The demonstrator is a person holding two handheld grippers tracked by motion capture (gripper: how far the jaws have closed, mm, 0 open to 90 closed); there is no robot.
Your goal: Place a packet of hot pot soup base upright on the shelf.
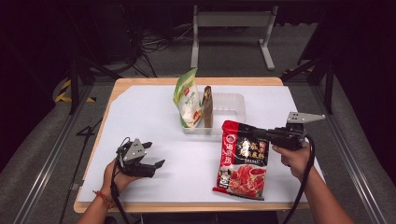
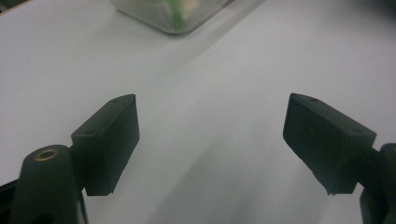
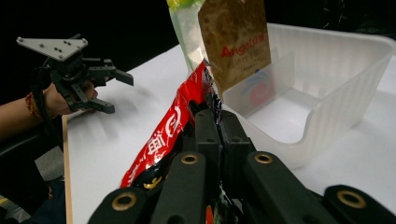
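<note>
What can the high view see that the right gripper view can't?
The high view alone shows the whole red packet hanging down to the white table, and the person's right hand. The right gripper view alone shows the right hand-held gripper pinching the packet's edge, and the word Angel on the brown packet. Both show the clear bin and the open left hand-held gripper.

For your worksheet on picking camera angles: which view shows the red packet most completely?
The high view: the whole red packet shows, printed face up, top edge pinched in the right claw. The right gripper view shows part of it, edge-on between the shut jaws. The left gripper view looks over white table toward a clear bin corner.
</note>
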